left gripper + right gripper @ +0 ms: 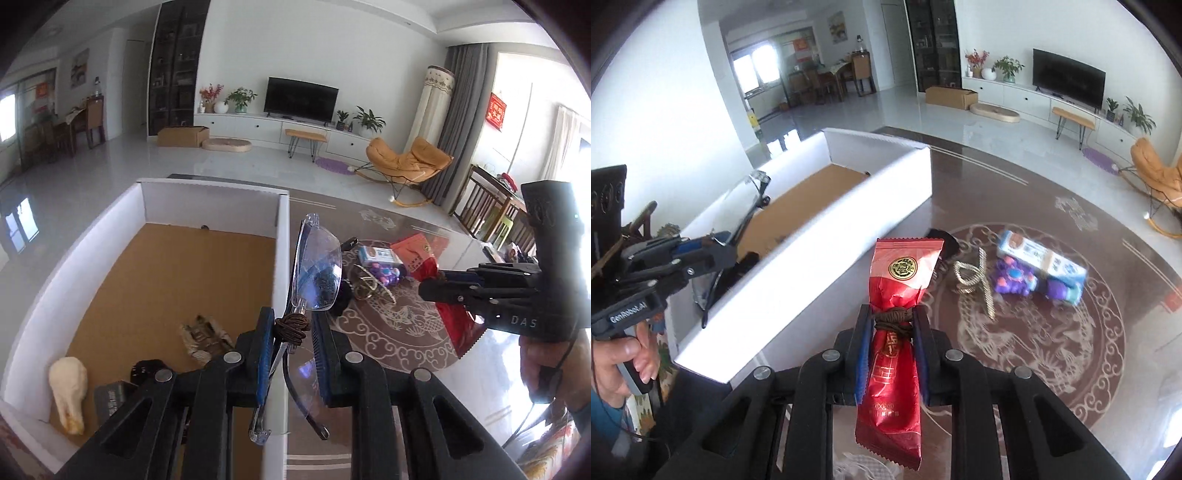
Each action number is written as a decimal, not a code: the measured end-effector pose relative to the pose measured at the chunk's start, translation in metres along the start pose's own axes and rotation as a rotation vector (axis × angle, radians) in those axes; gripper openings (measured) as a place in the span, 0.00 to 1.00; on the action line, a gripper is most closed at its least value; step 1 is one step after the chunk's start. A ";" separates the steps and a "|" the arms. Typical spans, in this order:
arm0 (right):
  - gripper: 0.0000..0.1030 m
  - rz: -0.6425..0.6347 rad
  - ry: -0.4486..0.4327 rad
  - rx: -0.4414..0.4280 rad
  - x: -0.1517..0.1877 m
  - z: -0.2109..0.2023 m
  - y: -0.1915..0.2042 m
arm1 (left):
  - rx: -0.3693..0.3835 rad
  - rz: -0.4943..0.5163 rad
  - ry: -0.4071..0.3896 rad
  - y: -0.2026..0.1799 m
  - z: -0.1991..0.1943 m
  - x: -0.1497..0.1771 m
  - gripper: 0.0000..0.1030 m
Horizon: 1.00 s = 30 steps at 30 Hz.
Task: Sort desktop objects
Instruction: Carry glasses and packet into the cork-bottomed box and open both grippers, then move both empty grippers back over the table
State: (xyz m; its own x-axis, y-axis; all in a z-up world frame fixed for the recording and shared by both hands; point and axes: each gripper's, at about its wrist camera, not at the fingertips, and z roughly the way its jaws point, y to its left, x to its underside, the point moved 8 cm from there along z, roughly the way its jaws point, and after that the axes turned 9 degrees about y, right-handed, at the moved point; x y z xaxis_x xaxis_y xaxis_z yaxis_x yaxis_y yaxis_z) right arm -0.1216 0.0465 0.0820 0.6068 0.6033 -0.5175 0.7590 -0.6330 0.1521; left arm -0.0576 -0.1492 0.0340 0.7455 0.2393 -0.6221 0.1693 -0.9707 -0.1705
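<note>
Left tool (291,328) pinches clear glasses (317,269) above the white box's (280,258) wall. Right tool (890,325) pinches a red packet (897,317) over the desk (1071,369), box at ten o'clock.

Glasses (317,266) showing clear glossy plastic lenses; red packet (897,314) looking like crinkly shiny foil w/ gold print. Box (282,258) showing matt white card walls, brown cardboard floor. Tabletop (1052,221) gleaming, glass-smooth. Hair clip (975,280) glinting like metal. Gripper pads (862,354) showing ribbed blue rubber.
</note>
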 end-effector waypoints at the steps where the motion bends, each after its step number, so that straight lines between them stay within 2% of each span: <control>1: 0.21 -0.010 -0.021 -0.039 -0.016 0.001 0.020 | -0.023 -0.037 0.005 0.024 -0.004 0.001 0.19; 4: 0.21 -0.040 -0.054 -0.164 -0.052 0.012 0.086 | -0.099 -0.140 0.035 0.092 -0.010 0.009 0.19; 7: 0.21 -0.089 -0.034 -0.238 -0.068 0.039 0.147 | -0.136 -0.230 0.082 0.140 -0.006 0.026 0.19; 10: 0.22 -0.126 0.049 -0.269 -0.064 0.079 0.190 | -0.154 -0.282 0.155 0.162 0.008 0.046 0.20; 12: 0.22 -0.142 0.120 -0.246 -0.052 0.107 0.207 | -0.190 -0.284 0.190 0.166 0.017 0.057 0.21; 13: 0.24 -0.145 0.157 -0.224 -0.045 0.120 0.210 | -0.204 -0.282 0.205 0.166 0.021 0.061 0.26; 14: 0.30 -0.144 0.199 -0.207 -0.038 0.132 0.212 | -0.209 -0.283 0.209 0.165 0.025 0.066 0.41; 15: 0.36 -0.138 0.237 -0.198 -0.031 0.141 0.213 | -0.205 -0.287 0.200 0.163 0.026 0.068 0.51; 16: 0.48 -0.131 0.250 -0.191 -0.026 0.146 0.211 | -0.203 -0.290 0.179 0.161 0.025 0.068 0.68; 17: 0.59 -0.127 0.239 -0.187 -0.023 0.146 0.208 | -0.207 -0.291 0.149 0.157 0.022 0.068 0.74; 19: 0.63 -0.119 0.173 -0.190 -0.024 0.131 0.198 | -0.206 -0.284 0.102 0.146 0.016 0.063 0.74; 21: 0.72 -0.103 0.072 -0.188 -0.027 0.103 0.177 | -0.171 -0.262 0.066 0.127 0.009 0.056 0.74; 23: 0.99 -0.082 -0.039 -0.136 -0.025 0.073 0.144 | -0.127 -0.217 0.027 0.097 -0.001 0.051 0.74; 25: 1.00 -0.039 -0.127 -0.033 -0.014 0.052 0.101 | -0.063 -0.151 -0.002 0.056 -0.009 0.047 0.74; 27: 1.00 0.025 -0.141 0.068 0.012 0.045 0.047 | 0.014 -0.069 -0.019 0.009 -0.015 0.047 0.77; 29: 1.00 0.084 -0.124 0.202 0.047 0.048 -0.012 | 0.079 0.020 -0.022 -0.039 -0.016 0.051 0.93; 30: 1.00 0.114 -0.093 0.269 0.066 0.049 -0.042 | 0.105 0.059 -0.019 -0.062 -0.016 0.055 0.96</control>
State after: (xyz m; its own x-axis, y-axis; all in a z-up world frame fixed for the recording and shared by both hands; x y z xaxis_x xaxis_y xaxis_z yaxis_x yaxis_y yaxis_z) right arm -0.1249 0.0889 0.0006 0.6505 0.4820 -0.5869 0.5902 -0.8072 -0.0088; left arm -0.0163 -0.0762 0.0224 0.7398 0.1827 -0.6476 0.0558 -0.9758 -0.2115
